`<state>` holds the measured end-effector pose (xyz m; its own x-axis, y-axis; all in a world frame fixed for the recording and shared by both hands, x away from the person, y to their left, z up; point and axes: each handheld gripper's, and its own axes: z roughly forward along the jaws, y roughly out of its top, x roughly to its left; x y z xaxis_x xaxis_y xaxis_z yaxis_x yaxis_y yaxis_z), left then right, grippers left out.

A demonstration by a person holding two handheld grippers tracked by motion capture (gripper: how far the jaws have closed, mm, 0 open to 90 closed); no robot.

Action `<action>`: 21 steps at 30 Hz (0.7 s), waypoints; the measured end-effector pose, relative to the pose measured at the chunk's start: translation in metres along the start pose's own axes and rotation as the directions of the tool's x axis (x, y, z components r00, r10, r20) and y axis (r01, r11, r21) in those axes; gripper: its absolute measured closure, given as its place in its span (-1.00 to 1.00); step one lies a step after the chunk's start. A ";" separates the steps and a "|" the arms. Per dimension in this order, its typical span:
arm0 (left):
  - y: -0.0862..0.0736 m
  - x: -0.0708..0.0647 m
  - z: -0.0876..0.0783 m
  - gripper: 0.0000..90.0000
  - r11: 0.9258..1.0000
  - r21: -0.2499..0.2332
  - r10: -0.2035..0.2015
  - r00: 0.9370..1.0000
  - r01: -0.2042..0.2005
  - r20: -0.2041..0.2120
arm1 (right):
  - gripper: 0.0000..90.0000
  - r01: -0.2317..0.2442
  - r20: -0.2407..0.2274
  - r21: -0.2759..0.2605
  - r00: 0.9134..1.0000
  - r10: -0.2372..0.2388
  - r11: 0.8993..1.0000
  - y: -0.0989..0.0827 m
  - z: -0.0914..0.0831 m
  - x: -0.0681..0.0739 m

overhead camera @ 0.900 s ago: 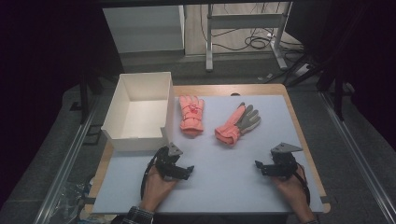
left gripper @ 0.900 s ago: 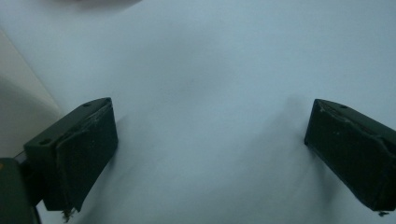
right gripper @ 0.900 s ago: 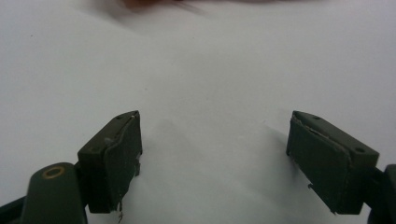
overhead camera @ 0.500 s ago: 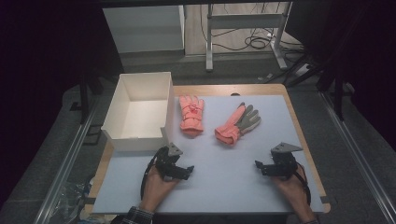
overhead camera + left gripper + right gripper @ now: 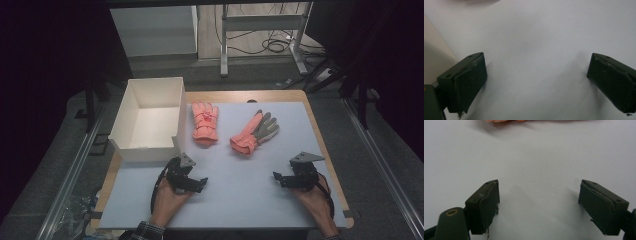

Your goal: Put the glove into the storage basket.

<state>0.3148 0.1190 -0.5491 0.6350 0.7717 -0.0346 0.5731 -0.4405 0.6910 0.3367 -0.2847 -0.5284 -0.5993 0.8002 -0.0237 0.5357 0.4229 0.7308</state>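
— Nothing has moved since the earlier frames: both hands rest on the near part of the white mat [image 5: 235, 200].
— And the claws?
— Left gripper [image 5: 200, 184] and right gripper [image 5: 278, 178] gape wide, nothing between the jaws.
— The gloves?
— Farther off, mid-table: pink glove [image 5: 205, 123] just right of the white box [image 5: 150, 120], pink-and-grey glove [image 5: 254, 133] to its right, apart.

We see two salmon knitted cloth gloves [image 5: 205, 122] [image 5: 253, 134], a smooth matt white box [image 5: 146, 148] at their nine o'clock, and a matt pale sheet [image 5: 235, 200] over a wooden table [image 5: 315, 125].
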 end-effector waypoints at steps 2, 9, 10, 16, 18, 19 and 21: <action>0.000 0.000 0.000 -0.94 1.000 0.000 0.000 1.000 0.000 0.000 | -0.61 -0.008 -0.008 -0.004 1.000 0.008 1.000 0.002 -0.001 -0.001; 0.000 0.000 0.000 -0.94 1.000 0.000 0.000 1.000 0.000 0.000 | -0.61 -0.017 -0.019 -0.025 1.000 0.017 1.000 0.013 -0.003 -0.001; 0.000 0.000 0.000 -0.94 1.000 0.000 0.000 1.000 0.000 0.000 | -0.61 -0.014 -0.018 -0.027 1.000 0.014 1.000 0.015 -0.003 -0.001; 0.000 0.000 0.000 -0.94 1.000 0.000 -0.001 1.000 0.001 0.000 | -0.54 0.006 -0.018 -0.018 1.000 -0.006 1.000 0.030 0.000 -0.001; 0.000 0.000 0.000 -0.94 1.000 0.000 0.000 1.000 0.000 0.000 | -0.49 0.011 -0.019 -0.024 1.000 -0.012 1.000 0.035 0.002 -0.002; 0.000 0.000 0.000 -0.94 1.000 0.000 -0.001 1.000 0.001 0.000 | -0.46 0.016 -0.018 -0.023 1.000 -0.016 1.000 0.037 0.003 -0.002; 0.000 0.000 0.000 -0.94 1.000 0.000 -0.001 1.000 0.001 0.000 | -0.39 0.017 -0.026 -0.026 1.000 -0.018 1.000 0.043 0.005 -0.004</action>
<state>0.3147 0.1190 -0.5491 0.6344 0.7722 -0.0350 0.5735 -0.4398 0.6911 0.3652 -0.2676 -0.5005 -0.6241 0.7811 -0.0187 0.5096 0.4251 0.7481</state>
